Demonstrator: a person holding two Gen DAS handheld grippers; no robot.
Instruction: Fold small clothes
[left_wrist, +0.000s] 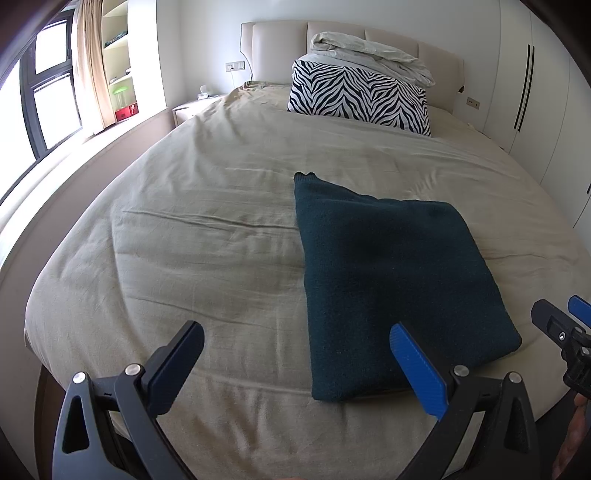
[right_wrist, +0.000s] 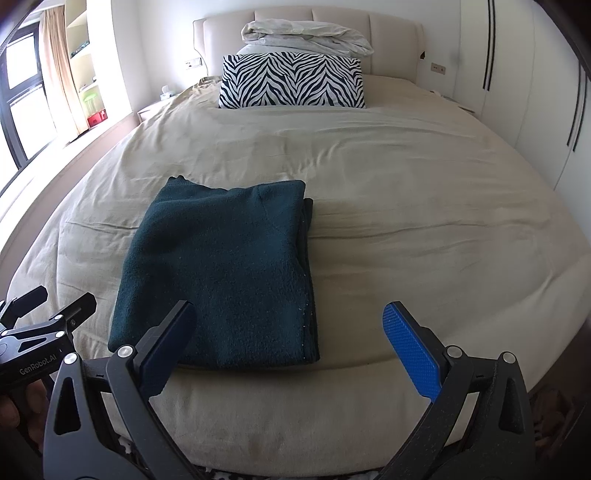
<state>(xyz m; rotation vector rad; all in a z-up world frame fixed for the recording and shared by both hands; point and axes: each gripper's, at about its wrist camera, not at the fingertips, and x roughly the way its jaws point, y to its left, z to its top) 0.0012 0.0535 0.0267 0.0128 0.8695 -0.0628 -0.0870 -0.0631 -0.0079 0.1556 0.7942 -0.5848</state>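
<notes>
A dark green knit garment lies folded into a tidy rectangle on the bed, close to the foot edge and a little toward the window side of the middle. Its near edge runs almost parallel with the foot edge of the bed, just short of it; its far edge shows one small raised corner. Along the side facing the wardrobe, the stacked layers show as a thin dark line.

The left gripper hangs over the foot edge with its jaws spread wide and nothing between them; its blue pad sits in front of the garment's near corner, but whether it touches cannot be told. The right gripper is likewise spread apart and empty, held above the foot edge, its dark finger overlapping the garment's near edge in view.

The beige cover is bare and only lightly creased on both sides of the garment and all the way up to the zebra-print pillow at the head edge, where a crumpled pale duvet rests against the headboard. White wardrobe doors stand along one side edge, a window along the other.
</notes>
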